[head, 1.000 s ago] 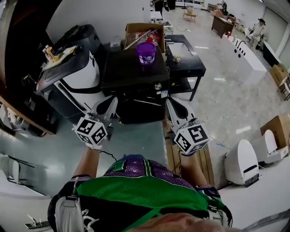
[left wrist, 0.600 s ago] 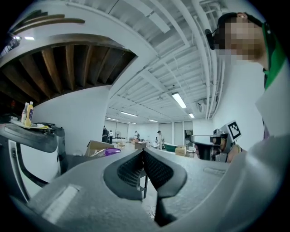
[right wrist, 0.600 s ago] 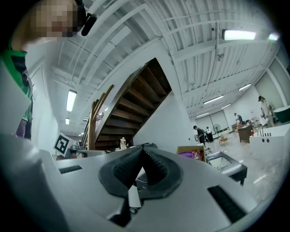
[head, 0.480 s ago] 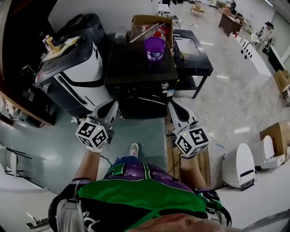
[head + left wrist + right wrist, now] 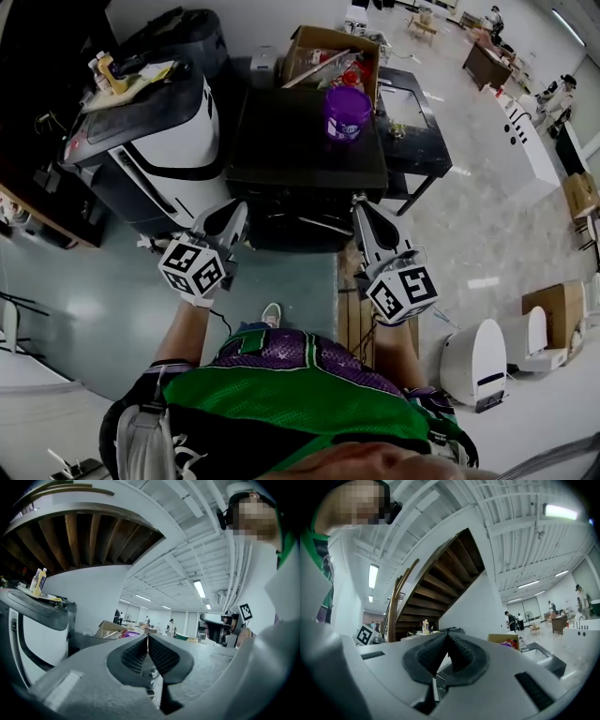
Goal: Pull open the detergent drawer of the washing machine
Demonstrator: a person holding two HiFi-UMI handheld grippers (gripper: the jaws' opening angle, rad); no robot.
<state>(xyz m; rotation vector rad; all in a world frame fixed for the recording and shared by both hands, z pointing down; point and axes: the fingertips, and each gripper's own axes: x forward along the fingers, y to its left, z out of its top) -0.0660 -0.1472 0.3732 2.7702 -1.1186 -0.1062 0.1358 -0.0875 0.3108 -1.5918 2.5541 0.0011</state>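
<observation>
washing machine — black, straight ahead of the person, with a purple bucket on its top; from this steep angle its detergent drawer cannot be made out. the left gripper and right gripper hover near its front edge — both pairs of jaws pressed together, holding nothing.
</observation>
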